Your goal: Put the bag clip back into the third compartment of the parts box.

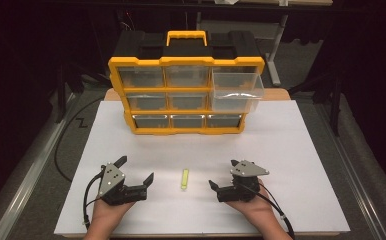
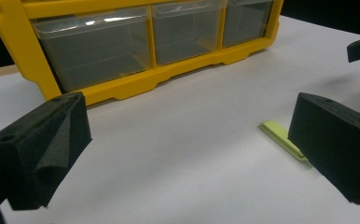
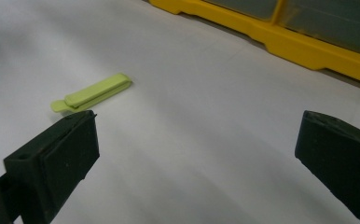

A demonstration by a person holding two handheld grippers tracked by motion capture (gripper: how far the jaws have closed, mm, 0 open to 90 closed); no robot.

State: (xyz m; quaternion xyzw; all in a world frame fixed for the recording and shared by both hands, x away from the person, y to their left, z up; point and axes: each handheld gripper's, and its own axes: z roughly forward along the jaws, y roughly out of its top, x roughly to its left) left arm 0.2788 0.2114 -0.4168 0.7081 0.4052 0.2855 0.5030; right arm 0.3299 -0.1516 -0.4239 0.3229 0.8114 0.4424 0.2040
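Nearest the camera, our two hands held the tongs low over the white worktop [image 1: 291, 150], the left tongs [image 1: 137, 169] and the right tongs [image 1: 223, 174] both spread wide and gripping nothing. Between them, apart from either, lay the slim lime-green clip [image 1: 184, 179], flat on the sheet, well in front of the yellow drawer cabinet [image 1: 186, 95] whose top right drawer [image 1: 237, 90] stood pulled out. We judged the work at its start: the pickup not yet made. The clip's long axis ran from us toward the cabinet; its narrower tail end seemed to point toward us, though the high view was too small to be sure. Next, one pair must straddle it across its width and close.
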